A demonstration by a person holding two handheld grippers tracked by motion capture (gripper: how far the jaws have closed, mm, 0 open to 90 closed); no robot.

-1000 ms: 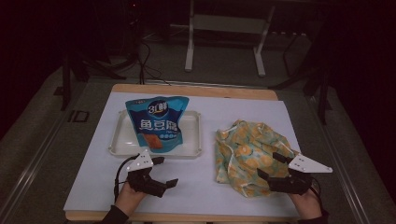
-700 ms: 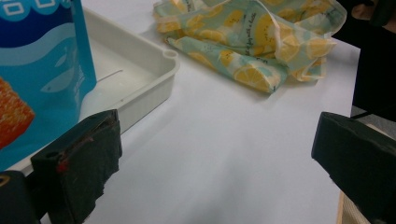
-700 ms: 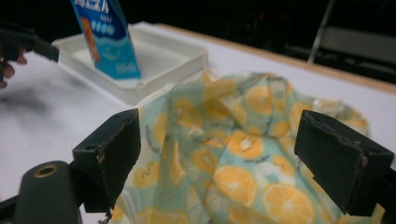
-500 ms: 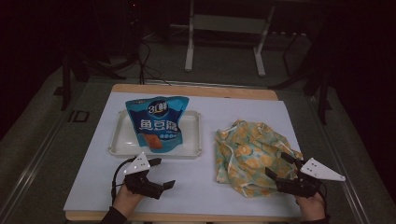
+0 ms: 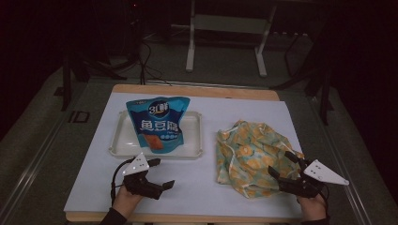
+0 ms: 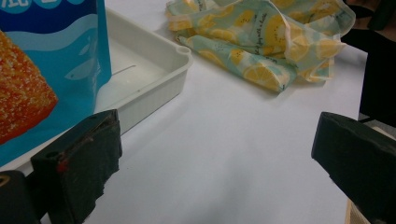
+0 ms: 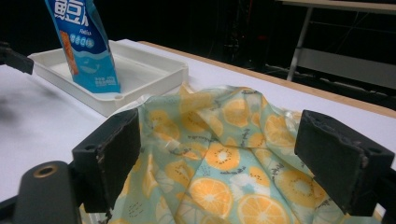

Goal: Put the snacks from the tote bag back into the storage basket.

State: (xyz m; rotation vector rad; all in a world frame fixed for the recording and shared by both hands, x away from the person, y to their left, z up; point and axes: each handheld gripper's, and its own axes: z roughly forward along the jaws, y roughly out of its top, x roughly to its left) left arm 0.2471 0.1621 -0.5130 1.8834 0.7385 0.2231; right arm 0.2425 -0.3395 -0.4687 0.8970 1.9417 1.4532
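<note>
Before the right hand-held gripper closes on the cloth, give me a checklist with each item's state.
1. Right hand-held gripper open: ok, jaws stand wide apart.
2. Cloth between its jaws: ok, the fruit-print fabric lies in the gap in the right gripper view.
3. Cloth free of other things: ok, it lies apart from the tray on the white sheet.
4. Left hand-held gripper out of the way: ok, open and empty near the tray's front edge.
5. Bag steady: ok, standing in the tray.
6. Anything wrapped inside the cloth: cannot tell, it is bunched up.
</note>
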